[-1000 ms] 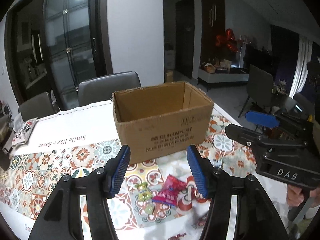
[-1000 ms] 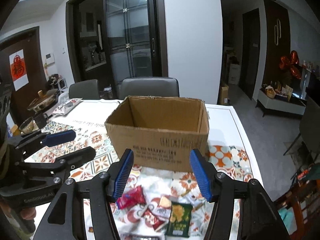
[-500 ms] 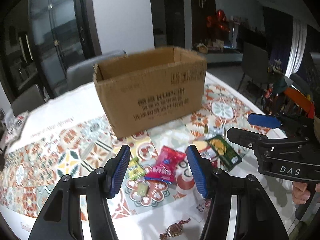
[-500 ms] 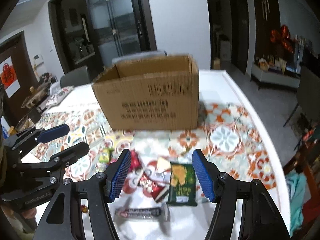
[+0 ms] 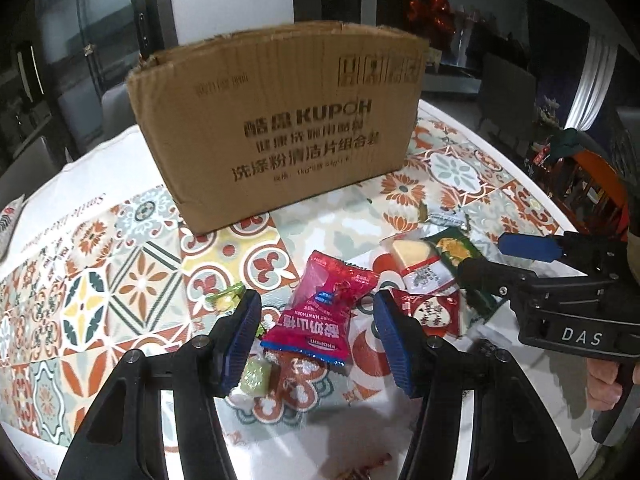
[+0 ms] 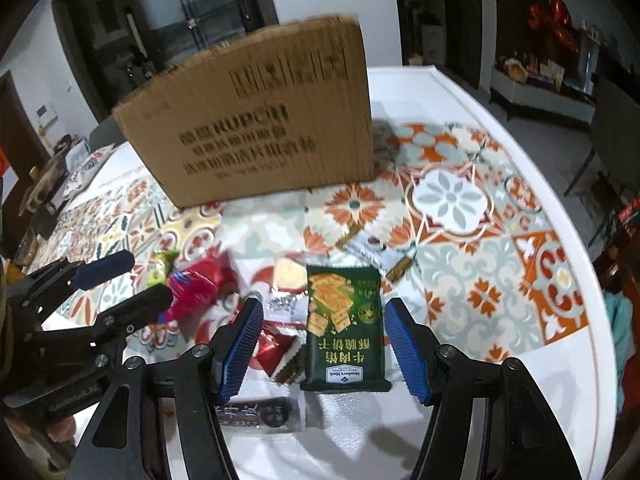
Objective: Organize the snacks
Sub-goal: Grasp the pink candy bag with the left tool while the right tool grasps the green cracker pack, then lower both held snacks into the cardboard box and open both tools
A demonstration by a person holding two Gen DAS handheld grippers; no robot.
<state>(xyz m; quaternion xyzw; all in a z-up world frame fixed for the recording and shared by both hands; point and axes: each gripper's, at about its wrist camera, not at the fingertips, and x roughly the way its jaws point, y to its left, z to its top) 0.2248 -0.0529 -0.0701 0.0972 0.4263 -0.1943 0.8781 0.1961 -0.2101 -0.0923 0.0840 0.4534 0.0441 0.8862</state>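
Nearest: left tool [image 5: 316, 336] was spread wide with the red packet [image 5: 322, 316] lying between its pads, holding nothing; right tool [image 6: 322, 344] was equally wide, straddling the green cracker pack [image 6: 344, 320], also unheld, contact not discernible. Risk: snacks overlapped, so closing could've pinched a neighbour like the small green candy [image 5: 254, 378] or slipped off the glossy film. Cardboard box [image 5: 276, 136] stood far behind the pile on the patterned surface [image 5: 120, 280].
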